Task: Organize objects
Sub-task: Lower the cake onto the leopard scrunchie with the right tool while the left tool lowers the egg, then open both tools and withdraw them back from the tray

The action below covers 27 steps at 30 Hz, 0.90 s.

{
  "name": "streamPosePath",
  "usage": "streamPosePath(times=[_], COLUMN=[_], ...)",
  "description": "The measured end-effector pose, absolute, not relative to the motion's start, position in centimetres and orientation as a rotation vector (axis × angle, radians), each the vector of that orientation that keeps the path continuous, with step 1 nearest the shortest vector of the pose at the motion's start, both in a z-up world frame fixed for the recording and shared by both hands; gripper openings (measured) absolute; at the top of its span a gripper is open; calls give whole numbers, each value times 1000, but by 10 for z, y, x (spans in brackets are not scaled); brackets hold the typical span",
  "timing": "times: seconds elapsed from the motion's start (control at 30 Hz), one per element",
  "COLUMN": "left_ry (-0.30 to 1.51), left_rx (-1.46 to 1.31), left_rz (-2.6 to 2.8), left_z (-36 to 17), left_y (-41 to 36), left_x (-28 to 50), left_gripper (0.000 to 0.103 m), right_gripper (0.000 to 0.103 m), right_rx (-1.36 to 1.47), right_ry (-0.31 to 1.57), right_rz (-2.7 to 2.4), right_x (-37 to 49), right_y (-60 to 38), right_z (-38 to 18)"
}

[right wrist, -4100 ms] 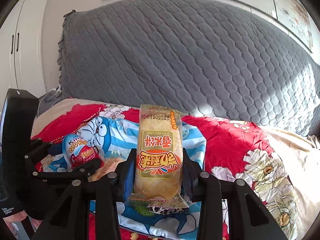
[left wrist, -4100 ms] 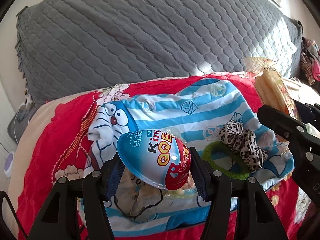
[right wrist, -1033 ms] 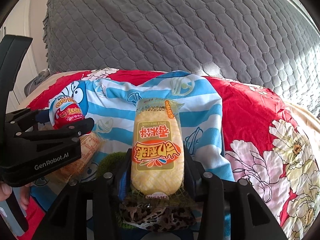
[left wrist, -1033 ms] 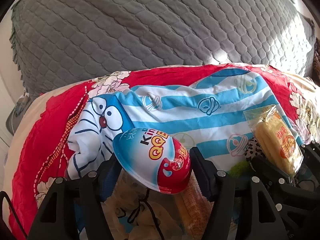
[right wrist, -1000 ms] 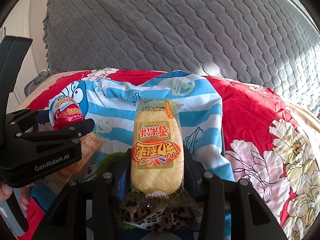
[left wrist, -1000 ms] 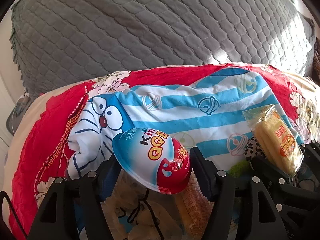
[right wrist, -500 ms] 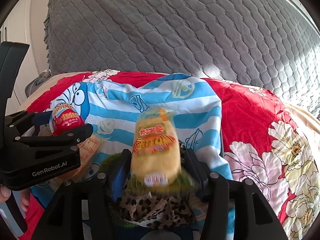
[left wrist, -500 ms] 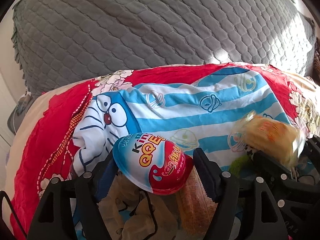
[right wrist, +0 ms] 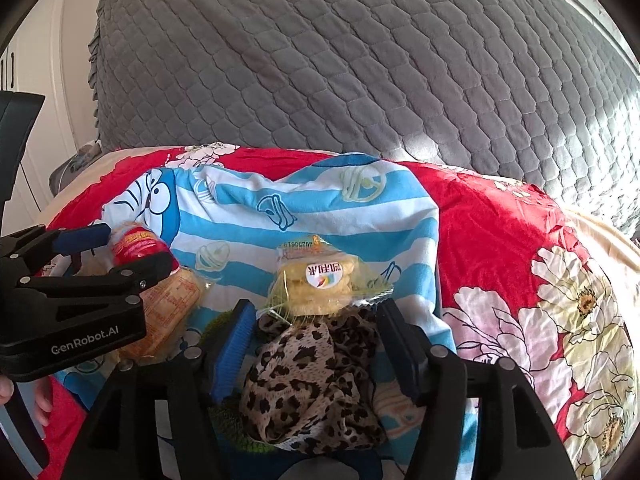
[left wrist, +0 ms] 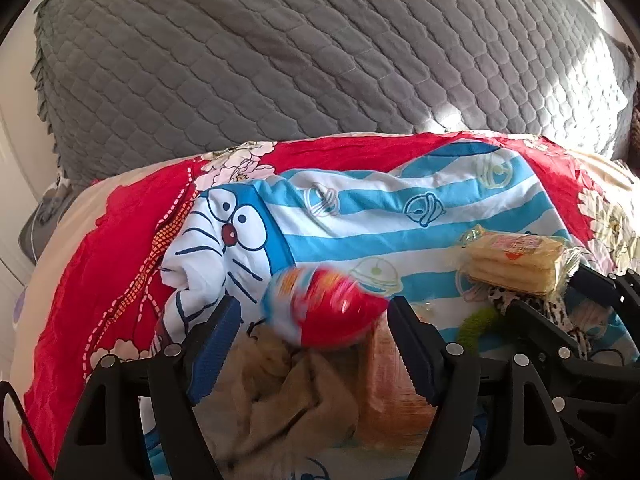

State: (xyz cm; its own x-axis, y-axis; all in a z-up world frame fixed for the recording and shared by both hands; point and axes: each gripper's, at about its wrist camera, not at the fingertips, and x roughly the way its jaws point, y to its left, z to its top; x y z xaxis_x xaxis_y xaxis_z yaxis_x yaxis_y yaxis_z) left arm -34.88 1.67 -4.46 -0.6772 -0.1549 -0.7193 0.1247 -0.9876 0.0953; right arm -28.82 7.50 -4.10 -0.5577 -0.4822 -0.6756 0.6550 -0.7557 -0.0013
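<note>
Bright sunlight from the right, fisheye-bent edges, motion-blurred toy egg [left wrist: 320, 312].

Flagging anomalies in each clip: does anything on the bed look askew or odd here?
The egg-shaped snack is motion-blurred between the opening left hand-held gripper pads, apparently dropping. The yellow snack pack lies tilted on the leopard-print cloth as the right hand-held gripper opens.

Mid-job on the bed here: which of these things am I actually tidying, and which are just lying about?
In the job:
- egg-shaped snack pack, blurred, loose between the left claw pads
- yellow rice cracker pack, resting on the leopard-print cloth ahead of the opening right claw
- orange snack packet

Lying about:
- striped cartoon cloth
- red floral quilt
- grey quilted cover
</note>
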Motion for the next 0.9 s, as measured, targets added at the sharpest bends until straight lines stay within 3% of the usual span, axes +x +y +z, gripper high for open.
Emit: streamPosePath(times=[0.9], left_ry=[-94], left_rx=[1173], left_rz=[-2698], left_z=[-24], left_y=[21], left_x=[-328], left_gripper=[79], right_gripper=[78], right_rx=[846], right_ry=[341], right_rz=[-2285], right_x=[-278], right_y=[76], right_z=[-25])
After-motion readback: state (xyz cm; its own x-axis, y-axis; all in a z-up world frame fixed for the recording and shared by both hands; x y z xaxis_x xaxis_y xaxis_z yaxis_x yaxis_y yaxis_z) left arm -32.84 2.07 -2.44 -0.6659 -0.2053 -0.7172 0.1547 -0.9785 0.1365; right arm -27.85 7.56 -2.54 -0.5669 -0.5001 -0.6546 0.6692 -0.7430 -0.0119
